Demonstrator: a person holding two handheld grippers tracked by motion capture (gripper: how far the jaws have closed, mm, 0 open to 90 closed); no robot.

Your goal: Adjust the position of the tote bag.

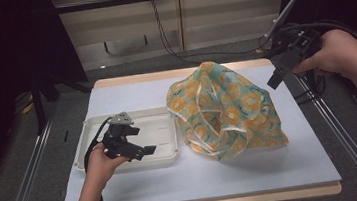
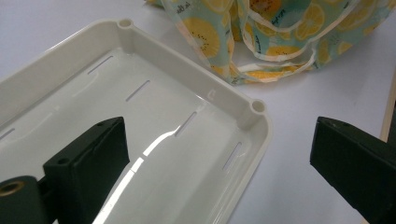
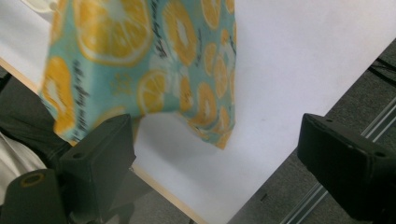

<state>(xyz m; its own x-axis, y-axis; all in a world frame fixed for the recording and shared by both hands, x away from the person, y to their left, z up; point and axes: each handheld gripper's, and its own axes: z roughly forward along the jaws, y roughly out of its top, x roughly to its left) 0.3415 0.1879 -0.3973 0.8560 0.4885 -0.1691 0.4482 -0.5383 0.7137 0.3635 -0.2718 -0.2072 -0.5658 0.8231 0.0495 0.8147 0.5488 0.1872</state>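
A soft fabric bag (image 1: 225,110) printed with orange slices on teal sits crumpled in a mound on the pale tabletop (image 1: 284,170), right of centre, just beside the right-hand end of a white plastic tray (image 1: 84,150). It looks light and limp: thin cloth that folds on itself, gives under any touch and will sag when lifted, so it is unlikely to slip but will not keep a shape. The cream-coloured piped edges and the looped handles (image 2: 275,70) bunched at its near left side look like the firmest places to pinch; a fold at the top of the mound would also serve.

The tray is shallow, with slots in its glossy floor, and it holds nothing. Whether the bag has anything inside cannot be told, since its mouth is collapsed.

The left gripper (image 1: 144,151) hovers over the tray's near right part, its jaws spread wide with nothing between them. The right gripper (image 1: 276,81) is raised off the table's far right corner, above and clear of the bag, its jaws likewise wide apart and empty.
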